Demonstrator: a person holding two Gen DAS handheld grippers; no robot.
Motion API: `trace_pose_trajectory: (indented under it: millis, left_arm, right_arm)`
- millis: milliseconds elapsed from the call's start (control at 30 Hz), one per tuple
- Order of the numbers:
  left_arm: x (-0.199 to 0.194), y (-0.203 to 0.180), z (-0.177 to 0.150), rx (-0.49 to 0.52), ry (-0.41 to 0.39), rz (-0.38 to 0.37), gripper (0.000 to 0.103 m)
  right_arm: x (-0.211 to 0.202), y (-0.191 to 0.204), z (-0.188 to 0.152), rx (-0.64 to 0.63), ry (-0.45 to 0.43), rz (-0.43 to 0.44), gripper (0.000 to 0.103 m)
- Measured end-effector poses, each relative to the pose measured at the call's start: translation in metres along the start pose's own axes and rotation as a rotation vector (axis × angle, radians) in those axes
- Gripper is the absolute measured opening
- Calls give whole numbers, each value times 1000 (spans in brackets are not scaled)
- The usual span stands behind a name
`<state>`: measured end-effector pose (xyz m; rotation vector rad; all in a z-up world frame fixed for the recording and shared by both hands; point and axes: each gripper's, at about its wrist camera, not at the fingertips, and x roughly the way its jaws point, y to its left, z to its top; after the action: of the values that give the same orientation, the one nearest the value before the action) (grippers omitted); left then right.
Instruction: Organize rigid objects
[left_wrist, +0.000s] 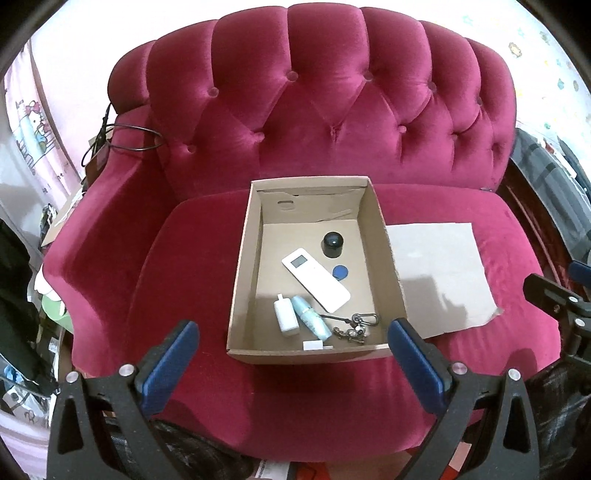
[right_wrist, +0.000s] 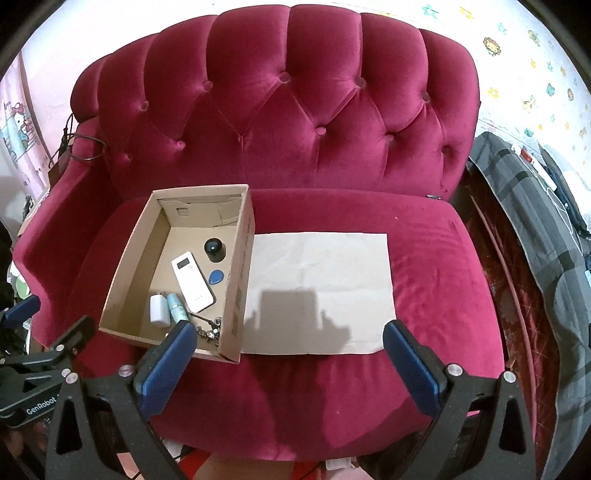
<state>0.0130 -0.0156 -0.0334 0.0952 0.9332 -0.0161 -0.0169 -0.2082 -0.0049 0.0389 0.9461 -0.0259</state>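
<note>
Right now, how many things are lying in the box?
7, maybe more hidden: black cap, remote, blue tag, white bottle, teal tube, keychain, small white piece at near wall.

tufted crimson velvet sofa (left_wrist: 332, 110) fills centre | black cable (left_wrist: 129, 138) looped on its far-left armrest | Hello Kitty curtain (left_wrist: 31, 122) far left | grey plaid cloth (right_wrist: 535, 206) right | star-patterned wall (right_wrist: 535, 74) far right

Only "GenRobot" reads, in white on the black left gripper (right_wrist: 27, 400) body at lower left
</note>
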Motion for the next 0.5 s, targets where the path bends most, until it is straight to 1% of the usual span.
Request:
trace_pose_trajectory:
  millis: [500]
  left_arm:
    - [-5, -9, 0, 26, -7, -2, 103]
  right_arm:
    - [-4, 0, 2, -6, -8, -1, 103]
